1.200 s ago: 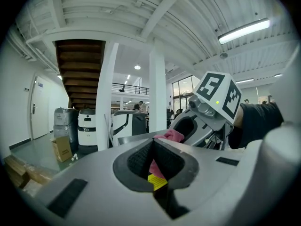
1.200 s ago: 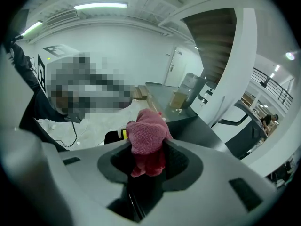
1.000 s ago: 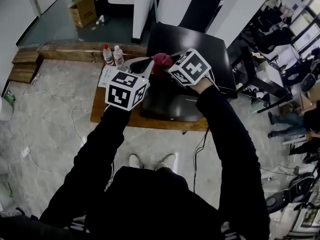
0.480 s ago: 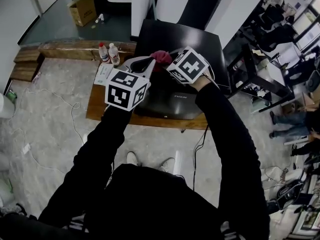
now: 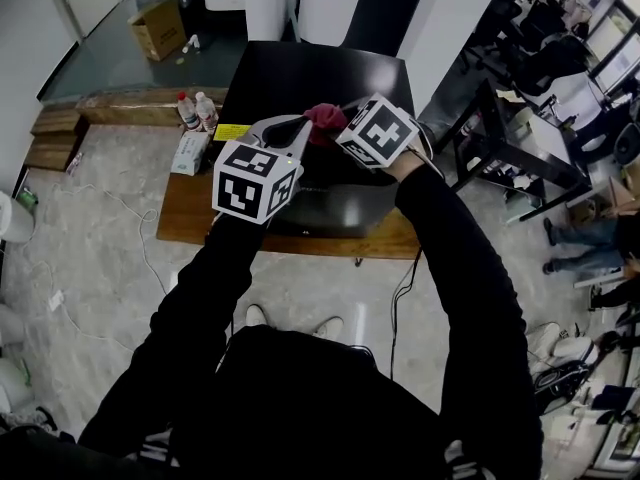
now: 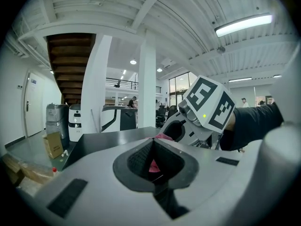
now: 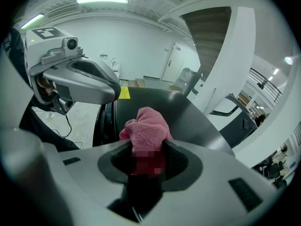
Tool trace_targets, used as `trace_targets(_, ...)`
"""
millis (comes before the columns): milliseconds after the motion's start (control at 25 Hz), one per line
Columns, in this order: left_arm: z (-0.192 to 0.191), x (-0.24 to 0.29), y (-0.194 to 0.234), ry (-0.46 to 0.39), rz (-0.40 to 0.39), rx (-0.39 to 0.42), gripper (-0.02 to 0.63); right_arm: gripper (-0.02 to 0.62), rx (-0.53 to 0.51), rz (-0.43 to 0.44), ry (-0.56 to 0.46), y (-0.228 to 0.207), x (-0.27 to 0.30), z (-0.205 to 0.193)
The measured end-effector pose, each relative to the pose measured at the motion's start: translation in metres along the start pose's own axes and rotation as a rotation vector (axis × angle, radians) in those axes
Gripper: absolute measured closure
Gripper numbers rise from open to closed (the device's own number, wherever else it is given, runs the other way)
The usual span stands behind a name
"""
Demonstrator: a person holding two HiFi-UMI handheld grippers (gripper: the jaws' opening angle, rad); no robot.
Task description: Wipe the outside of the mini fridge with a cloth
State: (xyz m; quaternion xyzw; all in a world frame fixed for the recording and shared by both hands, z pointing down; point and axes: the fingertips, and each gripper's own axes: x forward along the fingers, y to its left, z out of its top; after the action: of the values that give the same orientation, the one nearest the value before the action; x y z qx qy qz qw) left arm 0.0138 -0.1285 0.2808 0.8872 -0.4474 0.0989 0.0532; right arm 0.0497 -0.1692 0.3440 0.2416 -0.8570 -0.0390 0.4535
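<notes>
Right gripper (image 7: 146,150) is clamped on the bunched pink cloth (image 7: 146,124) over the top of the black mini fridge (image 5: 322,73), apparently poised for wiping, while the left gripper (image 6: 153,150), jaws drawn together and empty, hovers just left, seemingly idle

1. The cloth (image 7: 146,124) is a deep pink with a nubbly terry weave.
2. The mini fridge (image 5: 300,73) is glossy black, with pale reflections on its top.
3. The left gripper (image 6: 154,159) and right gripper (image 7: 146,155) are light grey with black lining inside the jaws. Each carries a white cube printed with black square markers.
4. The person's sleeves (image 5: 455,268) are plain black and the shoes (image 5: 268,318) are white.
5. The table (image 5: 190,223) is warm brown wood. The floor (image 5: 90,248) is pale grey with a marbled pattern.
6. The two bottles (image 5: 196,110) are clear with red caps. The packet (image 5: 189,152) beside them is pale green and white, and the small label (image 5: 232,131) is bright yellow.
7. The cardboard box (image 5: 160,26) is tan.
</notes>
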Motion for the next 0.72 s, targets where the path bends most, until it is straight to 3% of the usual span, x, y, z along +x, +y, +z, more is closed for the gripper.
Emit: trace_targets(720,0.024,0.08,-0.133,-0.002,-0.012,0.017,0.6,0.451,0.044,-0.018,0.015,-0.06,-0.091,-0.146)
